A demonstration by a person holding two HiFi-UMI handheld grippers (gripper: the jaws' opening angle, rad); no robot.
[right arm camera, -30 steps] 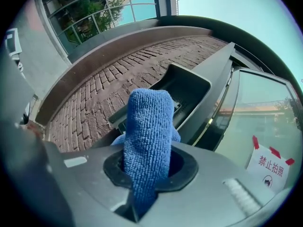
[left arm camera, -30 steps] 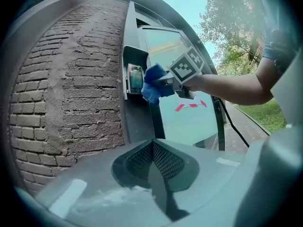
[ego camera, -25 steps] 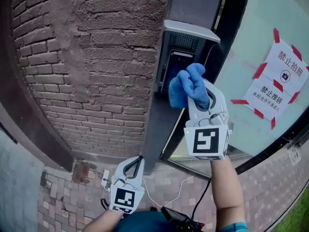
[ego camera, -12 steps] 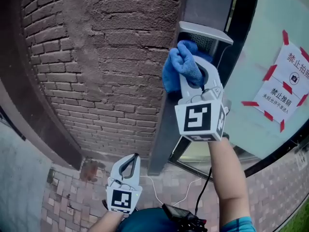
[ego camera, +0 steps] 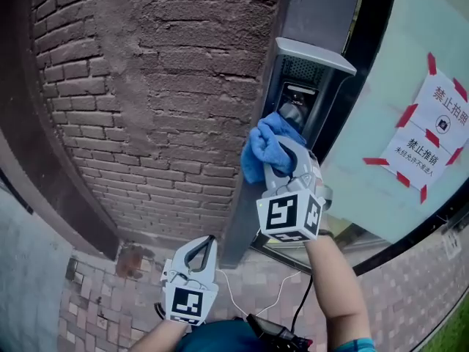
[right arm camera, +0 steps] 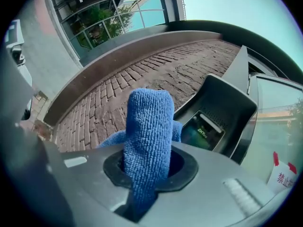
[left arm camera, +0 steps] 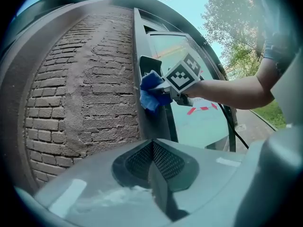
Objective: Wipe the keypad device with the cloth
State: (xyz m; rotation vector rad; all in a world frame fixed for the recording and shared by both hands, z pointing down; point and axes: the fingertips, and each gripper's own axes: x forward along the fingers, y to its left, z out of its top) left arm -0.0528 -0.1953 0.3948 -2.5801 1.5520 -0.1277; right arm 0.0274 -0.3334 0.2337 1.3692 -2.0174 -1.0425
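The keypad device [ego camera: 299, 97] is a dark screen under a grey hood, fixed to a dark door frame post. My right gripper [ego camera: 286, 147] is shut on a blue cloth [ego camera: 265, 149], which bunches against the device's lower left, below the screen. In the right gripper view the cloth [right arm camera: 147, 131] stands up between the jaws, and the device [right arm camera: 214, 119] lies just behind it to the right. My left gripper [ego camera: 207, 245] hangs low, well below the device, shut with nothing in it. The left gripper view shows the cloth [left arm camera: 151, 92] against the post.
A rough brick wall [ego camera: 146, 101] fills the left. Right of the post [ego camera: 245, 211] is a glass pane carrying a paper notice [ego camera: 429, 141] fastened with red tape. Brick paving [ego camera: 110, 299] lies below, with a thin cable [ego camera: 253, 299] trailing across it.
The right gripper carried the cloth up over the device's face to the hood, then back down to below the screen. The left gripper stayed low.
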